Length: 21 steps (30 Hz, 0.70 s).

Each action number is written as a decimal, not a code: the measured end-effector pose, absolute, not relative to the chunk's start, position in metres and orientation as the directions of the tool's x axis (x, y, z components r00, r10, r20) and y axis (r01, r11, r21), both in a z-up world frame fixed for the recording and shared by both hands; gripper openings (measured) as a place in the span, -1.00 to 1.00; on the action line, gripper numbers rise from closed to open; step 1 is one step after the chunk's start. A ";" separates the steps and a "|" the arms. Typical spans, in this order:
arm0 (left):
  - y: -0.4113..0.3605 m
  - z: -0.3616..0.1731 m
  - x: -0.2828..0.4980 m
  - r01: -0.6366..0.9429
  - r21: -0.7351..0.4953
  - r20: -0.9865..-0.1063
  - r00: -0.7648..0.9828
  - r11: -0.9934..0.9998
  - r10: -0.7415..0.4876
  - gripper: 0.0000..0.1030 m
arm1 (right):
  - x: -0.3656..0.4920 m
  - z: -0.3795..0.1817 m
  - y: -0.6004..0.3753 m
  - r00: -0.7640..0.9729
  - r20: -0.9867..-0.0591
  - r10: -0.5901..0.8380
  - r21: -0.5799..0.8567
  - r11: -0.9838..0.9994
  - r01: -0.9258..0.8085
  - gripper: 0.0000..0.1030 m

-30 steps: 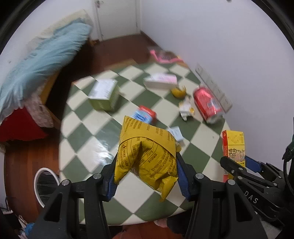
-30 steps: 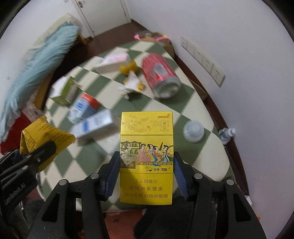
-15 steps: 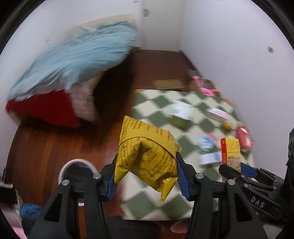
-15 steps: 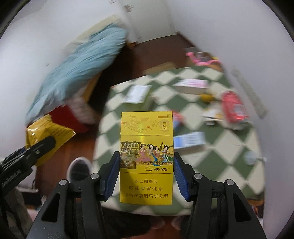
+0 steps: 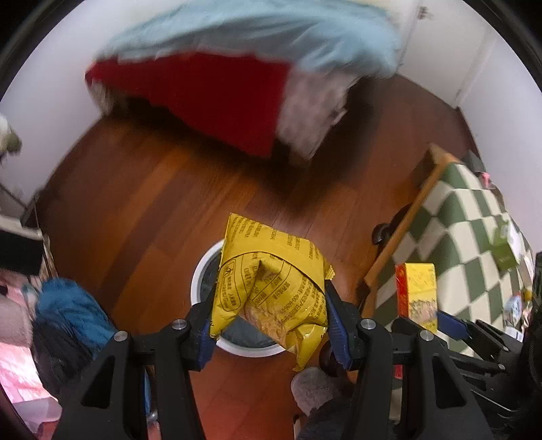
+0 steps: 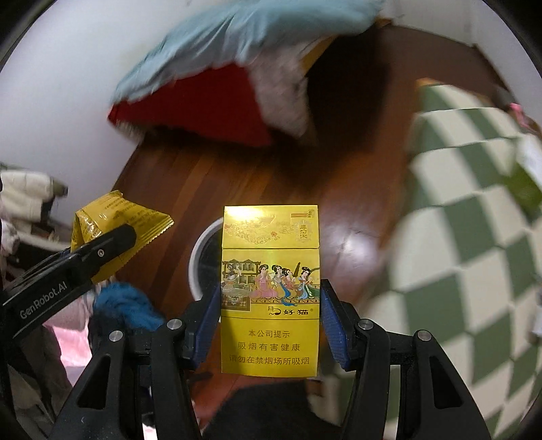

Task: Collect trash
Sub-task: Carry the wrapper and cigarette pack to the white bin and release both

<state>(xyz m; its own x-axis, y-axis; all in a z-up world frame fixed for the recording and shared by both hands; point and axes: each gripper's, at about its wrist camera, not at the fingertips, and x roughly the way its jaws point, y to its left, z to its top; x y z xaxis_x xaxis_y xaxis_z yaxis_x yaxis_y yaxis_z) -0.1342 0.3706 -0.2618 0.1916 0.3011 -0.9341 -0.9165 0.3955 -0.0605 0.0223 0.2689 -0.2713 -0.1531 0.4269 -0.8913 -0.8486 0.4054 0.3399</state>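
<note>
Left wrist: wrapper (image 5: 271,287) over bin rim (image 5: 200,270)

The floor (image 5: 176,189) is reddish-brown wood boards with a soft glare. White walls (image 5: 50,84) close it in; a white door (image 5: 440,50) shows at the upper right of the left view. A bed (image 5: 216,98) — red side, pale blue quilt (image 5: 257,30) on top, badly blurred — stands against the far wall. At right, a table (image 5: 399,237) with wooden edge carries a green-and-white check cloth (image 6: 457,237). Lower left lies a heap, perhaps clothes (image 5: 67,314), blue and pink.
</note>
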 end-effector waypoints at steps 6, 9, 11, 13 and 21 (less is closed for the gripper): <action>0.413 -0.319 -0.166 -0.945 -0.140 -0.967 0.194 0.295 0.164 0.13 | -0.008 -0.333 0.350 -0.191 -0.931 0.311 0.303 0.368 -0.879 0.12; 0.422 -0.339 -0.182 -0.958 -0.162 -0.973 0.195 0.236 0.123 0.67 | -0.014 -0.362 0.377 -0.202 -0.942 0.267 0.293 0.366 -0.883 0.12; 0.424 -0.340 -0.189 -0.963 -0.159 -0.974 0.189 0.217 0.125 0.87 | -0.020 -0.377 0.392 -0.208 -0.947 0.245 0.289 0.365 -0.885 0.13; 0.423 -0.340 -0.194 -0.970 -0.133 -0.978 0.162 0.204 0.133 0.87 | -0.022 -0.389 0.399 -0.237 -0.944 0.232 0.310 0.365 -0.878 0.14; 0.400 -0.323 -0.210 -0.980 0.053 -0.968 -0.003 0.193 0.251 0.88 | -0.025 -0.411 0.404 -0.242 -0.955 0.174 0.290 0.351 -0.891 1.00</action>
